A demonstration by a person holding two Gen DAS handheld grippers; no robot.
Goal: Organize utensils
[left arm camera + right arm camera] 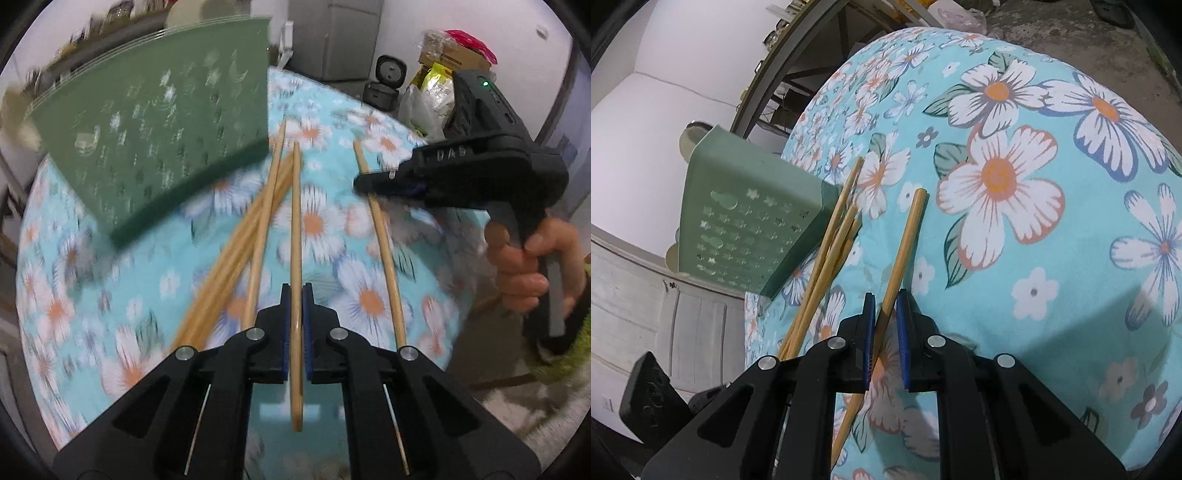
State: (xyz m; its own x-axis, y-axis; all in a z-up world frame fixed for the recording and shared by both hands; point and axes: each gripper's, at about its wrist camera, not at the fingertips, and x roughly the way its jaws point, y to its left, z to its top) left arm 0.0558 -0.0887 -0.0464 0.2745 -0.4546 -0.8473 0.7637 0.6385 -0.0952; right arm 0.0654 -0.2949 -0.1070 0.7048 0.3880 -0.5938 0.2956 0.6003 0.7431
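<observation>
Green perforated holder [155, 147]: smeared by motion blur in the left wrist view; its cut-outs cannot be made out, and its top runs into the cluttered background.
Floral tablecloth [110, 314]: flowers streaked by blur at left.
Chopstick [296, 258] in the left gripper [296, 295]: near end hidden beneath the gripper body.
Chopstick [901, 251] in the right gripper [885, 299]: lower stretch partly covered by the fingers.
Bags and boxes [439, 74]: labels too small to read.

On the tabletop [1071, 258], the holder [750, 229] lies on its side at the left edge. A chopstick bundle [827, 266] lies just right of it. A single chopstick [905, 243] lies right of the bundle, apart.
</observation>
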